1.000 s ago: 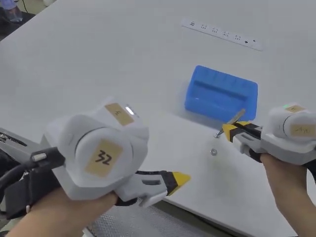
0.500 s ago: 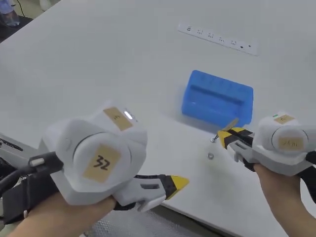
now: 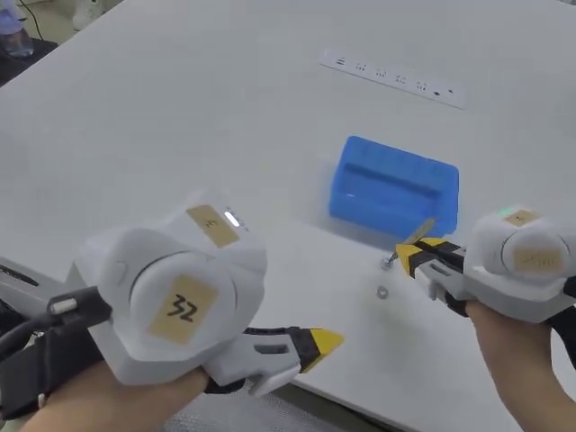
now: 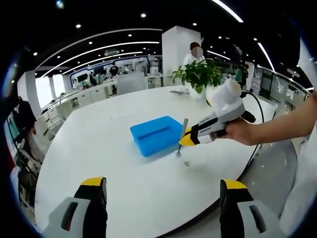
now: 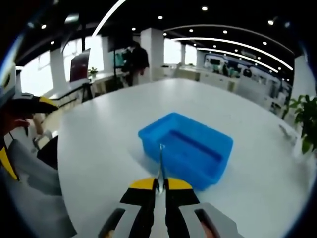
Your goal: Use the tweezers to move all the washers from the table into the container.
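— What lies on the white tabletop (image 3: 180, 108)?
— A blue rectangular plastic container (image 3: 394, 187), open side up.
— And the two tools?
— The left hand-held gripper (image 4: 162, 186) hangs over the near edge, jaws spread wide with nothing between them. The right hand-held gripper (image 5: 159, 184) is clamped on slim metal tweezers (image 5: 161, 158), whose tips point down just in front of the container.
— The washer?
— One small round metal washer (image 3: 382, 292) rests on the tabletop near the tweezer tips, outside the container.
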The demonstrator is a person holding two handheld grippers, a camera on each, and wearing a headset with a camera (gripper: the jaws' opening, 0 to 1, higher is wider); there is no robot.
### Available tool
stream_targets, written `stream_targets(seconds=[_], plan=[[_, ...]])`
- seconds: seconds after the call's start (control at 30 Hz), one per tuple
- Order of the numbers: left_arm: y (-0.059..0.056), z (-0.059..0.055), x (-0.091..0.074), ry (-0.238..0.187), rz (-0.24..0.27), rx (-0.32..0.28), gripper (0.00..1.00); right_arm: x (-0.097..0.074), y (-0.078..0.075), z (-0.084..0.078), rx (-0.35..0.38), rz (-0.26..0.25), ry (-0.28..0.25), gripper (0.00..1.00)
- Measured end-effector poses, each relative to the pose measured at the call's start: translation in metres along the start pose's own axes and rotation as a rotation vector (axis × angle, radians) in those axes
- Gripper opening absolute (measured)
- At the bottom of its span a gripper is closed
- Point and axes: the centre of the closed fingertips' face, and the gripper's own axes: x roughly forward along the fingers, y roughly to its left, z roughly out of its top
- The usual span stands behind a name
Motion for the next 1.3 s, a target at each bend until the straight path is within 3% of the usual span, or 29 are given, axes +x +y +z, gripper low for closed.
stream_targets(seconds=[0.43, 0.63, 0.8, 1.1, 1.3], plan=[[-0.001, -0.001, 0.002, 0.005, -0.006, 0.006, 0.97, -0.014, 0.010, 0.031, -0.048, 0.040, -0.036, 0.03], [0.000, 0.001, 0.001, -0.002, 0.000, 0.004, 0.96, -0.021, 0.004, 0.050, -0.006, 0.045, -0.085, 0.03], [-0.002, 0.001, 0.000, -0.004, -0.008, 0.004, 0.97, -0.022, -0.002, 0.062, -0.015, 0.030, -0.107, 0.03], [0.000, 0.001, -0.001, -0.004, -0.001, 0.007, 0.97, -0.014, -0.011, 0.076, -0.042, 0.001, -0.124, 0.03], [0.002, 0.000, -0.002, -0.001, 0.005, 0.004, 0.97, 0.000, -0.021, 0.073, -0.050, -0.004, -0.109, 0.03]])
